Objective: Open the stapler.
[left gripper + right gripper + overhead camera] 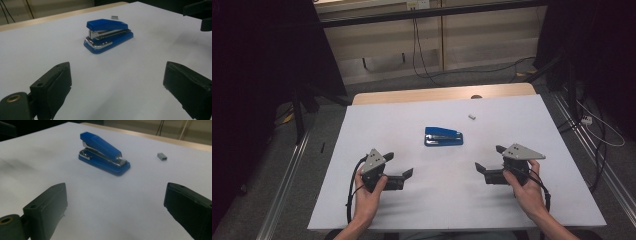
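- Stapler, blue plastic with metal insert (443,136), lies mid-desk, beyond both claws, untouched.
- Left claw (401,165) and right claw (488,159) hover nearest, jaws wide, empty.
- White desk (392,120) carries a small grey staple block (472,117) farther back.
- Grey floor, cables beyond.

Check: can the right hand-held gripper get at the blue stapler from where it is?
Probably yes. The right hand-held gripper has its jaws open and points toward the blue stapler, with bare white table between them. The staple strip lies off to the side.
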Demonstrator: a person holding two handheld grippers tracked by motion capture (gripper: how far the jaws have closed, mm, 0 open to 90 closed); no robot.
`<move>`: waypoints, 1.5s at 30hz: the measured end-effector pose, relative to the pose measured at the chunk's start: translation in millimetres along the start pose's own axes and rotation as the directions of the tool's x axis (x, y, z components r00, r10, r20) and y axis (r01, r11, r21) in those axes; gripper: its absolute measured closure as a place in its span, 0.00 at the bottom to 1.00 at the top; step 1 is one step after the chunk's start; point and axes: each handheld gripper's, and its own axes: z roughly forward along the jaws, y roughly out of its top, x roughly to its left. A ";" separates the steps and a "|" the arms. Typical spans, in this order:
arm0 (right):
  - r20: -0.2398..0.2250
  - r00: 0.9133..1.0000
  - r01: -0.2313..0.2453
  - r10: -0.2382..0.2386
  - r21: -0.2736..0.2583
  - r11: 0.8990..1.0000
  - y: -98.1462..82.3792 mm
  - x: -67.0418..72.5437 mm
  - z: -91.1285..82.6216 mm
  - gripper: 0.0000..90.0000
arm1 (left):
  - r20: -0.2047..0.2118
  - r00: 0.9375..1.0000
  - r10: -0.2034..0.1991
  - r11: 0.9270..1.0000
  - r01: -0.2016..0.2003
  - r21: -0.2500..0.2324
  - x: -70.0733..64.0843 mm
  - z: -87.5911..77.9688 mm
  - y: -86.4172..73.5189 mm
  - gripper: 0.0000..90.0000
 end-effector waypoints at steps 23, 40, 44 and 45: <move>-0.056 0.998 0.038 -0.040 -0.034 0.999 22.3 6.9 32.0 0.07 | 0.004 0.998 0.063 0.996 -0.063 -0.059 -0.2 40.3 22.1 0.06; -0.039 0.999 0.031 -0.035 -0.087 0.996 55.1 -2.7 50.4 0.06 | -0.003 0.997 0.073 0.994 -0.073 -0.076 11.7 64.3 51.6 0.05; -0.030 0.999 0.022 -0.025 -0.096 0.995 57.1 -3.8 61.8 0.07 | -0.006 0.997 0.077 0.994 -0.077 -0.078 17.1 74.6 51.6 0.06; -0.032 0.999 0.019 -0.022 -0.093 0.996 57.2 -4.8 66.1 0.07 | -0.008 0.998 0.064 0.995 -0.065 -0.077 18.1 76.9 50.5 0.06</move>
